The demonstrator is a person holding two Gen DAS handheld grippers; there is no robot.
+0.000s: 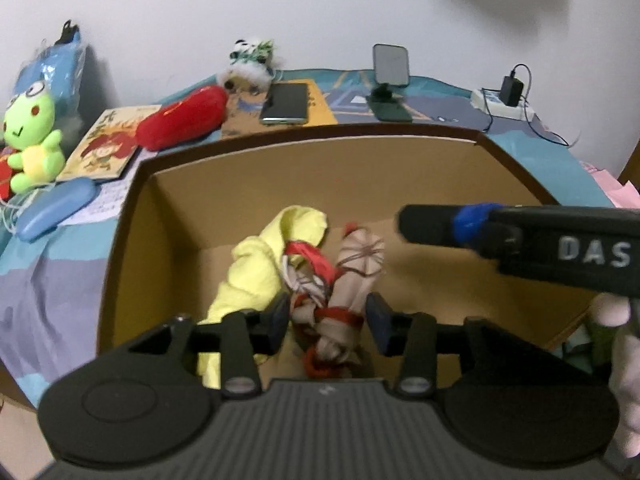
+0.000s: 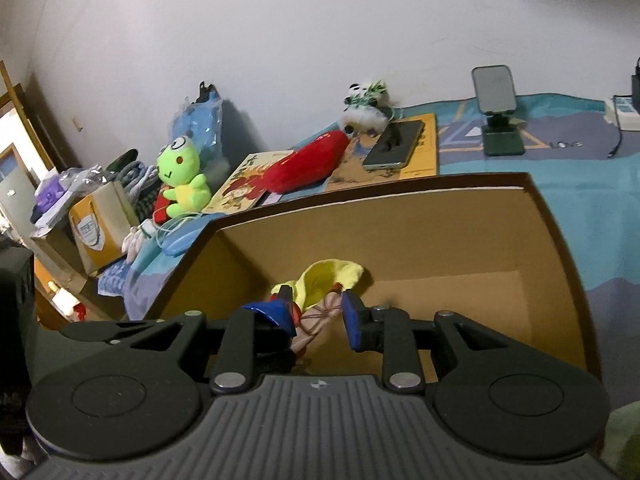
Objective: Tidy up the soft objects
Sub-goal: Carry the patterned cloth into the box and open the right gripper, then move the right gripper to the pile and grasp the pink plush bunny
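**A:** Looking down both wrist cams, what's the surface?

**B:** I see a bed or table, can't tell which, under a teal and purple patterned cover [image 2: 580, 200], against a plain white wall [image 2: 280, 40]. An open cardboard box [image 1: 320, 136] sits on it, flaps up.

**A:** Task things?

**B:** A yellow cloth [image 1: 256, 264] and a beige doll tied with red cord [image 1: 352, 280] lie on the box floor, touching.

**A:** My grippers?

**B:** Left gripper [image 1: 328, 316] stands parted over the doll, pads either side, not pressing. Right gripper [image 2: 316, 316] shows a narrow gap, nothing pinched; its black body crosses the left view.

**A:** Around the box?

**B:** Behind it: green frog plush [image 2: 180, 176], red plush [image 2: 308, 164], picture book [image 2: 244, 192], flat phone [image 2: 394, 144], panda plush [image 2: 366, 108], second phone on a stand [image 2: 496, 96], power strip with charger [image 1: 504, 100]. A blue case [image 1: 56, 208] lies left of the box. Far left, clutter in a carton [image 2: 96, 220], a doorway beyond.
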